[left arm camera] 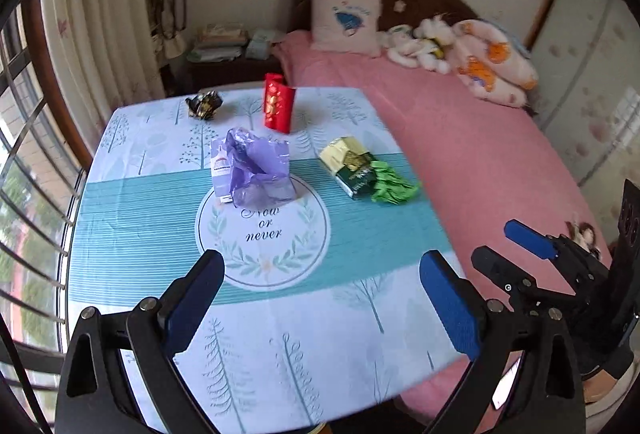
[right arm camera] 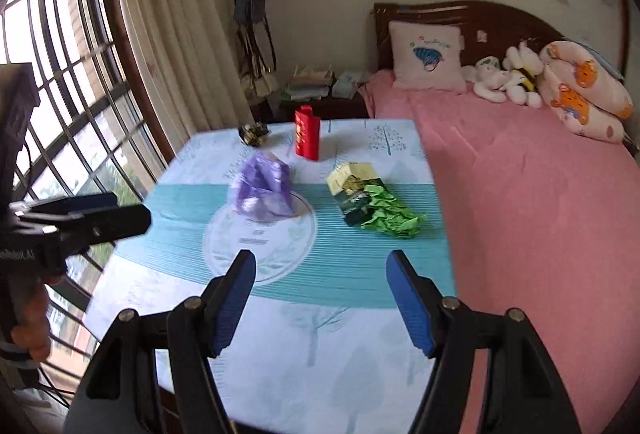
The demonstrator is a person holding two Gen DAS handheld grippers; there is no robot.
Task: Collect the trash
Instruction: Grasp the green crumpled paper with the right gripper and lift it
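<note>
Trash lies on the table [left arm camera: 132, 218] with a blue tree-print cloth. A crumpled purple plastic bag [left arm camera: 260, 169] sits at the middle against a small white carton [left arm camera: 221, 169]. A green and gold wrapper pack [left arm camera: 360, 169] lies to its right, a red box [left arm camera: 279, 107] stands behind, and a dark crumpled wrapper [left arm camera: 205, 103] lies at the far left. All show in the right wrist view too: bag [right arm camera: 262, 189], green pack [right arm camera: 368, 201], red box [right arm camera: 307, 133], dark wrapper [right arm camera: 253, 133]. My left gripper [left arm camera: 320, 286] is open and empty above the near table. My right gripper [right arm camera: 322, 294] is open and empty, also near the front.
A bed with a pink cover [left arm camera: 472, 153] runs along the table's right side, with a pillow [left arm camera: 346, 19] and plush toys [left arm camera: 424, 45]. A barred window [right arm camera: 60, 81] and curtain [right arm camera: 172, 33] are at the left. A nightstand with papers [left arm camera: 228, 45] stands behind the table.
</note>
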